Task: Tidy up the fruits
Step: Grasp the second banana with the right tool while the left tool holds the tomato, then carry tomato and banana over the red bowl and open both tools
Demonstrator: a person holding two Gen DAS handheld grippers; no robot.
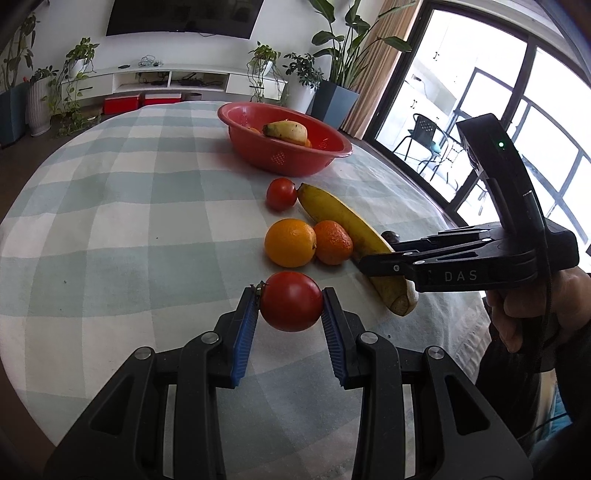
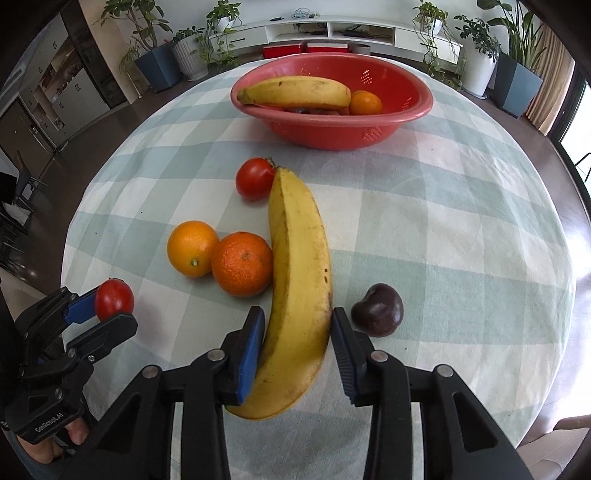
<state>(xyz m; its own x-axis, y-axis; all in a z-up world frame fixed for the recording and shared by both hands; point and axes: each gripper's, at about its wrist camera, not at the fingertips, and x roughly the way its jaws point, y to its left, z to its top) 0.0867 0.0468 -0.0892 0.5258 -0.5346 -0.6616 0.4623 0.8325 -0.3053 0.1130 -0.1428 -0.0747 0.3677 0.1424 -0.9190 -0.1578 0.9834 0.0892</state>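
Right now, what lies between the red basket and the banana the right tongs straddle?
Only bare checked cloth. In the right wrist view, nothing sits between the red basket and the banana; a tomato touches the banana's tip, off to the left.

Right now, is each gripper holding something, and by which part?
The left gripper grips a tomato by its sides. The right gripper straddles the banana near its lower end; only one finger clearly touches it.

Checked tablecloth (image 1: 129, 229) over table. Far wall: dark TV (image 1: 184, 14), white low cabinet (image 1: 166, 79), red boxes (image 1: 122, 103) below. Potted plants (image 1: 336, 55) far right, black chair (image 1: 424, 136) outside window.
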